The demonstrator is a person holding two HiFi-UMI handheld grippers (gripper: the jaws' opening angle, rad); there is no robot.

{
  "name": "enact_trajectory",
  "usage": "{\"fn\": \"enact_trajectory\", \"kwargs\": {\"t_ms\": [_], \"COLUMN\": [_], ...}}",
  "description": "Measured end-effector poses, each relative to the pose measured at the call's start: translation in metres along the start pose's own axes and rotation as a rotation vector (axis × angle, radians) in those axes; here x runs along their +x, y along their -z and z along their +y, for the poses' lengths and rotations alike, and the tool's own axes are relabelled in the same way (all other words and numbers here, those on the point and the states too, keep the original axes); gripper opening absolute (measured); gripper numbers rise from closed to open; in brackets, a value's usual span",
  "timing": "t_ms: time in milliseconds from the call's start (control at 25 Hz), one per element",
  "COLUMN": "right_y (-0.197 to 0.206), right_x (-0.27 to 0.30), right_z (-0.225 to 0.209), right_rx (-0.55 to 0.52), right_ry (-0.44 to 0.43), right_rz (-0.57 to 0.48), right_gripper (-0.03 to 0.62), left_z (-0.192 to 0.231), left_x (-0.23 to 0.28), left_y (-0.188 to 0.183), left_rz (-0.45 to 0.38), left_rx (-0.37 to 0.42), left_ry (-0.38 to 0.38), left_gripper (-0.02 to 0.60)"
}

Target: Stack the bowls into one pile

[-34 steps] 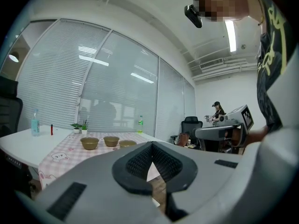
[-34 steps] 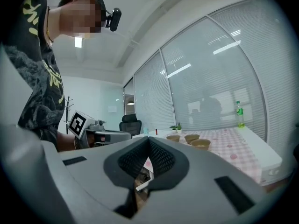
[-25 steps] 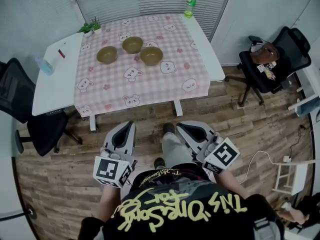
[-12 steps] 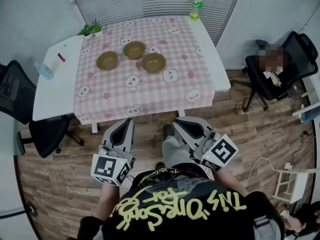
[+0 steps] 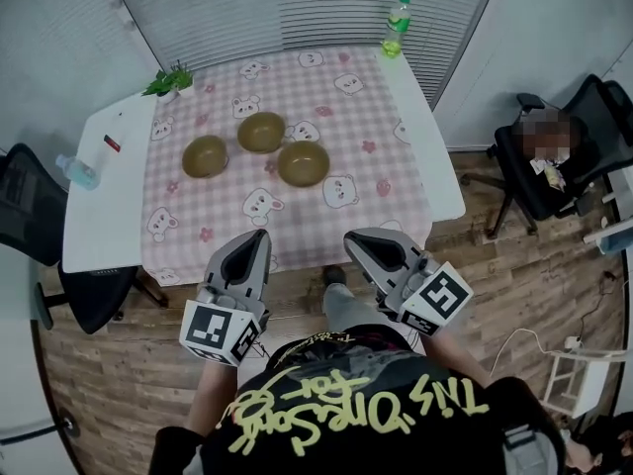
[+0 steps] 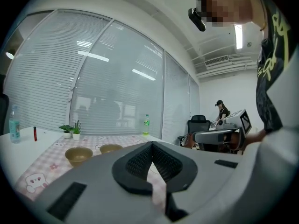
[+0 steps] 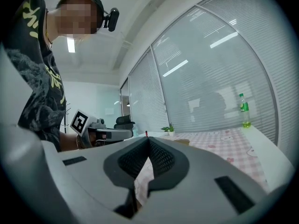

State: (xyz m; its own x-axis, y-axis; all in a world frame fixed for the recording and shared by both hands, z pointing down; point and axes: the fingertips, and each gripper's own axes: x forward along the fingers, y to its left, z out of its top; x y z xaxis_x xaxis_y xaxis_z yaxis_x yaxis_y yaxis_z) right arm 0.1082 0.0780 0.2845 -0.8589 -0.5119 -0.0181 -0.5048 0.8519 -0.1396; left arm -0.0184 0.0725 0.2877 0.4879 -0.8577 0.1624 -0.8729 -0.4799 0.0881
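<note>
left gripper (image 5: pixel 259 236): I have its jaws pressed together with nothing between them; the tip hangs at the near edge of the table (image 5: pixel 99 228), touching nothing.
right gripper (image 5: pixel 354 236): jaws likewise closed and empty, at the same near edge, right of the other gripper.
bowls: three olive ones stand apart, unstacked, on the table's middle. The left bowl (image 5: pixel 205 155), far bowl (image 5: pixel 261 132) and right bowl (image 5: pixel 304 163) sit close together.
path: the near half of the pink checked cloth (image 5: pixel 297 211) lies between my grippers and the bowls.
around: green bottle (image 5: pixel 398 26) at the table's far right corner, potted plant (image 5: pixel 168 80) at its far left, clear bottle (image 5: pixel 77 171) on its bare left side.
chairs: one black chair (image 5: pixel 20 201) stands left of the table, another (image 5: pixel 574 146) off to its right.
</note>
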Motion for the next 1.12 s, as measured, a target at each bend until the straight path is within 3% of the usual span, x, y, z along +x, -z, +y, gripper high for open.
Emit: {"fn": "enact_trajectory", "kwargs": {"t_ms": [280, 480, 680, 1120], "right_y": [-0.016, -0.024, -0.029, -0.022], "right_x": [0.034, 0.054, 0.067, 0.089], "right_z": [-0.045, -0.075, -0.100, -0.143], "right_rx": [-0.008, -0.017, -0.014, 0.016], "right_ry": [-0.039, -0.062, -0.074, -0.100], "right_rz": [0.003, 0.000, -0.004, 0.003], "right_gripper": [0.003, 0.003, 0.003, 0.003], "left_z": [0.031, 0.047, 0.056, 0.078], "left_x": [0.043, 0.065, 0.090, 0.128], "left_y": [-0.023, -0.022, -0.031, -0.028], "left_rz": [-0.032, 0.020, -0.026, 0.004], "left_rx": [-0.002, -0.014, -0.015, -0.023], "left_ry": [-0.035, -0.071, -0.082, -0.117], "left_gripper": [-0.005, -0.005, -0.005, -0.005]}}
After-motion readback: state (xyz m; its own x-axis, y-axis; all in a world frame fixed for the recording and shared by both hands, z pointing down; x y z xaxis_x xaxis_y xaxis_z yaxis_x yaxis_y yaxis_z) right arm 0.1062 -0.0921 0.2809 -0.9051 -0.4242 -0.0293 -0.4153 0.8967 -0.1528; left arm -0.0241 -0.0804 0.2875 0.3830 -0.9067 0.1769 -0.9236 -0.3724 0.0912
